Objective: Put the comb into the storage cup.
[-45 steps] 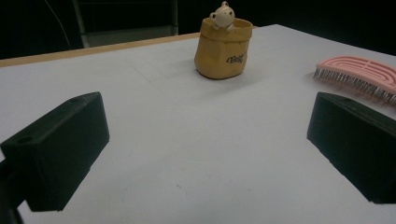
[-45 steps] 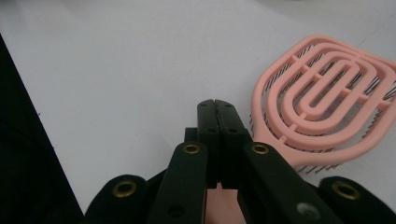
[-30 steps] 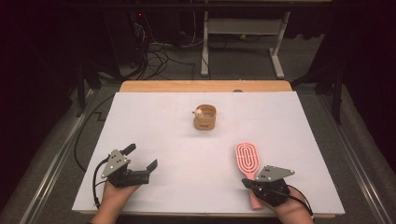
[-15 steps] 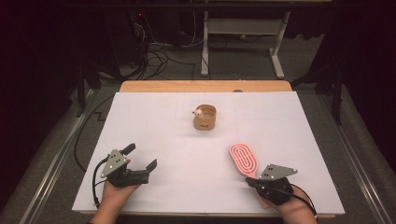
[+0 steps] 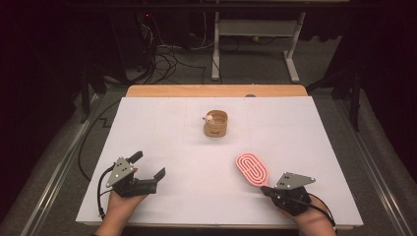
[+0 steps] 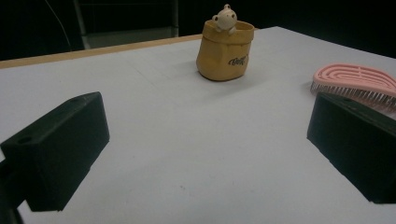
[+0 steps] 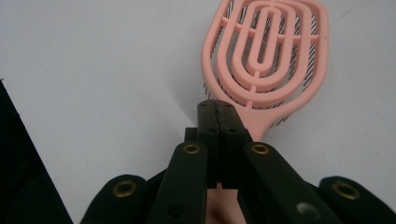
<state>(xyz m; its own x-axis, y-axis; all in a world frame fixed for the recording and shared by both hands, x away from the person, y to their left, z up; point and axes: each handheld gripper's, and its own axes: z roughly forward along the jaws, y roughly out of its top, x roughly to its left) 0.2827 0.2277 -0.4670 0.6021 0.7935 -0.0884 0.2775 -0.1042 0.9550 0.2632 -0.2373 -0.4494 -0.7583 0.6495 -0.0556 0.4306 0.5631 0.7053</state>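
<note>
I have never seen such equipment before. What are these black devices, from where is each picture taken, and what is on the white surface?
No machine works here: a person holds a hand-operated claw in each hand. One picture looks down from above the table. The other two come from small cameras riding on each claw, looking along its black jaws. On the white table cover stands a small tan bag-shaped pot with a little bear figure on its rim. The right claw is shut on the handle of a flat pink plastic hairbrush with oval ribs, whose bristles face down. The left claw stands open and holds nothing, resting near the table's front edge.
</note>
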